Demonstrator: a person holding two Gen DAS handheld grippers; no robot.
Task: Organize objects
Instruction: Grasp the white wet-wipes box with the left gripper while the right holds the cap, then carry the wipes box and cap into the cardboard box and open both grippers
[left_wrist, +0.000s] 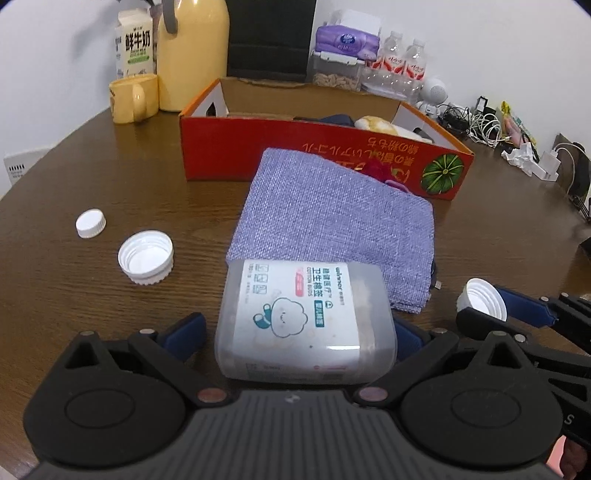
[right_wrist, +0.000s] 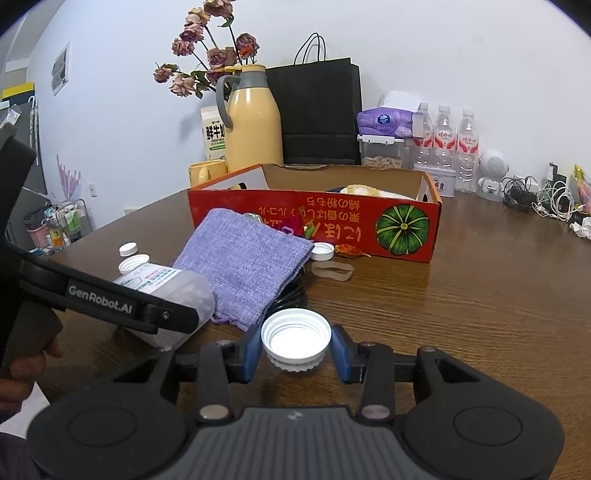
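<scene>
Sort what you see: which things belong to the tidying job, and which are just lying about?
In the job:
clear plastic cotton-bud tub, in left gripper
white ribbed screw cap, in right gripper
red cardboard box

Lying about:
yellow thermos jug
black paper bag

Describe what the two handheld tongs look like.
Both tongs, left and right, are matte black plastic with blue pads on the fingers, round silver and copper pivot pins, and a ribbed grey body. The left one's side reads "GenRobot.AI" in white. No cables show.
</scene>
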